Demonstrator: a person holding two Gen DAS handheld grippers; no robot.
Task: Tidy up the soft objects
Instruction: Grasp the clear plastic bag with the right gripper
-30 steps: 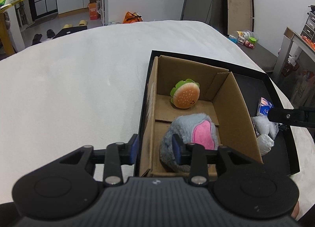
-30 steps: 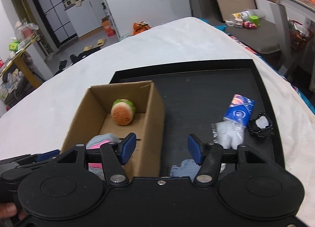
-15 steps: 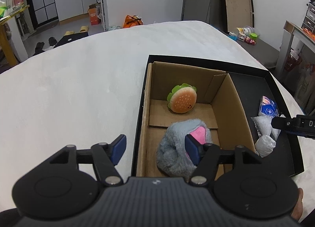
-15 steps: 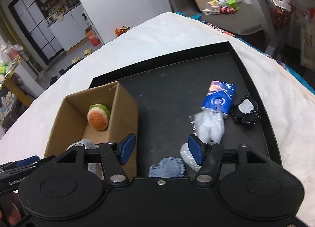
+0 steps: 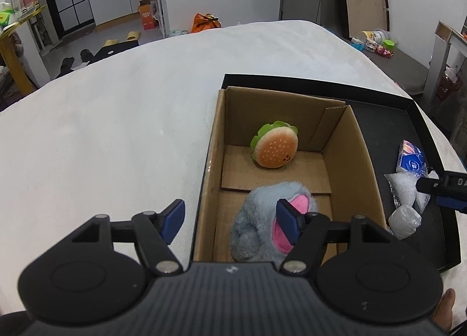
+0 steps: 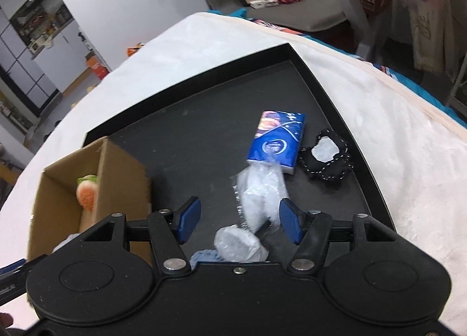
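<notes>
Over the cardboard box (image 5: 362, 143) at left, my left hand-held gripper (image 5: 230, 218) has just opened, leaving the grey plush (image 5: 256, 207) inside. Rightward, my right hand-held gripper (image 6: 239, 219) hangs half-open, empty, above the plastic-wrapped bundle (image 6: 259, 187).

Left gripper (image 5: 230, 218): black body, ribbed dark-grey housing, two round black discs, silver screws at the linkages, blue pads on black fingers (image 5: 287, 220). Right gripper (image 6: 238, 219) shows the same build: smooth black plate, centre screw, blue pads.
</notes>
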